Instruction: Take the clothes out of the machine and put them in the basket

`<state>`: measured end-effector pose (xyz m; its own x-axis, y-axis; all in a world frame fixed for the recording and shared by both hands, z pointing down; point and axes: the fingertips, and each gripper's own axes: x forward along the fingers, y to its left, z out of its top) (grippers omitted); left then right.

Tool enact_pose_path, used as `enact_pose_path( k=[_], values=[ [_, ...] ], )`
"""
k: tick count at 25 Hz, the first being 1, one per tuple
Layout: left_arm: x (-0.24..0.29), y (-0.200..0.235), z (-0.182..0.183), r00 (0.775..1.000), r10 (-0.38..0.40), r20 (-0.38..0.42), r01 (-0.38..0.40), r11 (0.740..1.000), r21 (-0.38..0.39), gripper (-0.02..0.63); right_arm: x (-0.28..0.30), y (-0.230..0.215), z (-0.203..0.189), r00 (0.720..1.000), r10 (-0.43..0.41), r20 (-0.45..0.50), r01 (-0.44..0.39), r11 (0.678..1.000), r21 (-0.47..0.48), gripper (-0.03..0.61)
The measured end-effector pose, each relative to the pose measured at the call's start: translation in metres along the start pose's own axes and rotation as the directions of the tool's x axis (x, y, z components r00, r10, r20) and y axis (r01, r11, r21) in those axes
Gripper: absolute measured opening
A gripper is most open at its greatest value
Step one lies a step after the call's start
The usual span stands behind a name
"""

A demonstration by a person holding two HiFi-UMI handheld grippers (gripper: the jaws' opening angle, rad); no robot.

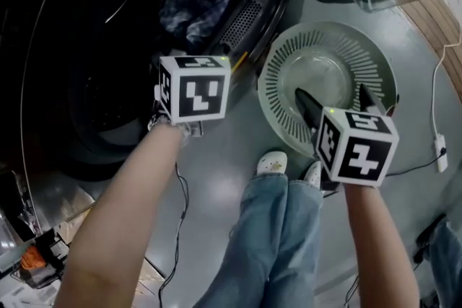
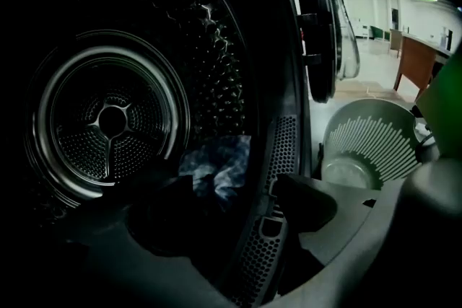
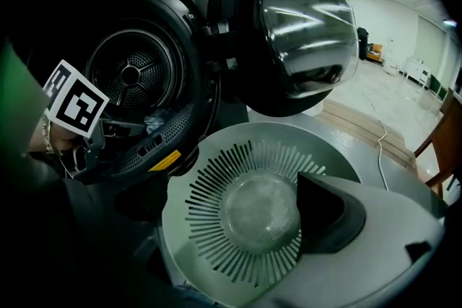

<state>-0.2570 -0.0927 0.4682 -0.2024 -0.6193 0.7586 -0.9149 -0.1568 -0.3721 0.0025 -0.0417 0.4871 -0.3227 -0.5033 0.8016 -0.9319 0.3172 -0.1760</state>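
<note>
looked steeply down on a dark front-loading machine (image 1: 94,119) filling the 9 to 12 o'clock side, its glass door (image 3: 303,25) standing wide toward 1 o'clock. showed a crumpled blue cloth (image 1: 191,14) low in the drum (image 2: 108,119), near the perforated rim at 11 o'clock. held the left gripper (image 2: 232,187) at the drum mouth, aimed down at that cloth, jaws apart and pressing on nothing. caught blue jeans (image 1: 274,227) and pale shoes (image 1: 272,164) at 6 o'clock. set a round pale-green slatted basket (image 1: 346,47) on the grey floor (image 1: 216,184) at 2 o'clock, just beside the machine, bottom showing bare. held the right gripper (image 1: 330,90) over the basket, jaws spread wide, gripping nothing. traced a white cable (image 1: 435,83) along 3 o'clock.
</note>
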Motion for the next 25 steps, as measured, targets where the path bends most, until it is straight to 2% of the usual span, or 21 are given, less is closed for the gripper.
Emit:
enact_pose_path(
  k=[4, 7, 10, 13, 16, 18, 20, 22, 24, 25],
  values=[
    [0.02, 0.017, 0.007, 0.999, 0.009, 0.038, -0.007, 0.998, -0.064, 0.349, 0.015, 0.014, 0.014, 1.0, -0.01, 0.002, 0.01, 0.999, 0.047, 0.555],
    [0.035, 0.028, -0.005, 0.999, 0.038, -0.037, -0.042, 0.993, -0.106, 0.345, 0.026, 0.025, 0.016, 0.999, -0.034, -0.017, 0.035, 0.999, 0.036, 0.555],
    [0.051, 0.034, -0.009, 0.994, 0.068, -0.084, -0.073, 0.996, -0.059, 0.343, 0.04, 0.038, 0.017, 0.999, -0.039, -0.031, 0.039, 0.999, 0.012, 0.555],
    [0.069, 0.039, -0.014, 0.987, 0.061, -0.146, -0.063, 0.998, -0.012, 0.344, 0.052, 0.054, 0.021, 0.999, -0.01, -0.034, 0.01, 1.0, 0.011, 0.555],
    [0.088, 0.04, -0.02, 0.978, 0.003, -0.206, -0.017, 0.997, -0.07, 0.344, 0.058, 0.064, 0.029, 1.0, 0.021, -0.018, -0.021, 0.999, 0.03, 0.555],
    [0.096, 0.043, -0.025, 0.97, 0.006, -0.244, -0.028, 0.996, -0.087, 0.332, 0.062, 0.067, 0.032, 0.999, 0.033, -0.009, -0.033, 0.999, 0.026, 0.555],
    [0.103, 0.045, -0.031, 0.96, 0.031, -0.278, -0.047, 0.998, -0.052, 0.295, 0.068, 0.069, 0.033, 0.999, 0.038, -0.01, -0.038, 0.999, -0.002, 0.555],
    [0.111, 0.046, -0.036, 0.95, 0.066, -0.305, -0.056, 0.997, 0.044, 0.272, 0.075, 0.068, 0.034, 0.999, 0.038, -0.009, -0.038, 0.999, -0.032, 0.555],
    [0.12, 0.038, -0.04, 0.941, 0.05, -0.333, -0.005, 0.991, 0.133, 0.233, 0.083, 0.066, 0.036, 0.999, 0.041, -0.003, -0.041, 0.998, -0.045, 0.555],
    [0.125, 0.033, -0.042, 0.936, 0.021, -0.353, 0.036, 0.987, 0.155, 0.224, 0.087, 0.065, 0.037, 0.999, 0.044, 0.0, -0.044, 0.998, -0.046, 0.555]
  ],
)
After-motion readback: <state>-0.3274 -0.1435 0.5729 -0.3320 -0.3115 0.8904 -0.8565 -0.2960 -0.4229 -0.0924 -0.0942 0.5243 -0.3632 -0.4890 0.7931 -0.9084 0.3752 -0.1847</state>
